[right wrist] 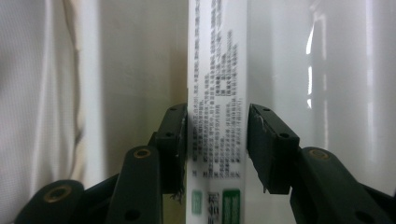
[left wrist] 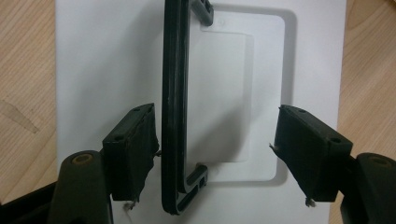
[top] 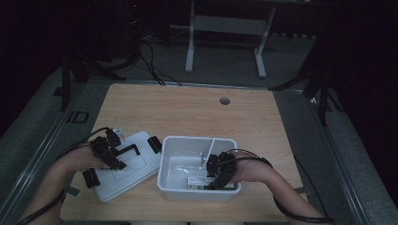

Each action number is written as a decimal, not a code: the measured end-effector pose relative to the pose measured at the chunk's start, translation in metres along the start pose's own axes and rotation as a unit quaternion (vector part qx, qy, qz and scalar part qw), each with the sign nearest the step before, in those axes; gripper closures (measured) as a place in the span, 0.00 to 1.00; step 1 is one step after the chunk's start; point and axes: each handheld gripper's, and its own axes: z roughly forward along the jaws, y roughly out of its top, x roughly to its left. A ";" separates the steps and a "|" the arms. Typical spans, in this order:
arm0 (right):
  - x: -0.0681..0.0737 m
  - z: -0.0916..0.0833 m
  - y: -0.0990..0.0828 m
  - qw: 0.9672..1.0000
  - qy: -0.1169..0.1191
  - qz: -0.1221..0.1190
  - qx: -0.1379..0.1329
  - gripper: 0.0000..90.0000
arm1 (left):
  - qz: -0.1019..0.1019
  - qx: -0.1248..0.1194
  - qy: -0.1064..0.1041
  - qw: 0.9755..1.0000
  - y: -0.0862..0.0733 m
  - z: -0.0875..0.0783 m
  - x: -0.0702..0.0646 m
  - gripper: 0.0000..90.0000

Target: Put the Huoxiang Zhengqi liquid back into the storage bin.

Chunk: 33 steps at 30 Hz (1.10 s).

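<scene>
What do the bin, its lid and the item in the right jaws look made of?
Bin: glossy white plastic, walls show reflections. Lid: smooth matte white plastic with a black, probably plastic, handle. Printed box: likely thin coated cardboard, with flat faces and fine print.

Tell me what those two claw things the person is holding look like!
Both are black. The left gripper and the right gripper each have two chunky, blocky jaws on arms joined with brass-coloured rivets, seen close in the gripper views. The flat pads have small screw holes and frayed edges. A black cable trails from each gripper along the forearm. The forearms are bare, with no sleeves in sight.
</scene>
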 end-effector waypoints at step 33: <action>-0.023 -0.087 -0.072 0.984 -0.109 0.083 -0.111 0.18 | 0.017 -0.018 -0.006 1.000 0.004 -0.003 0.000 0.49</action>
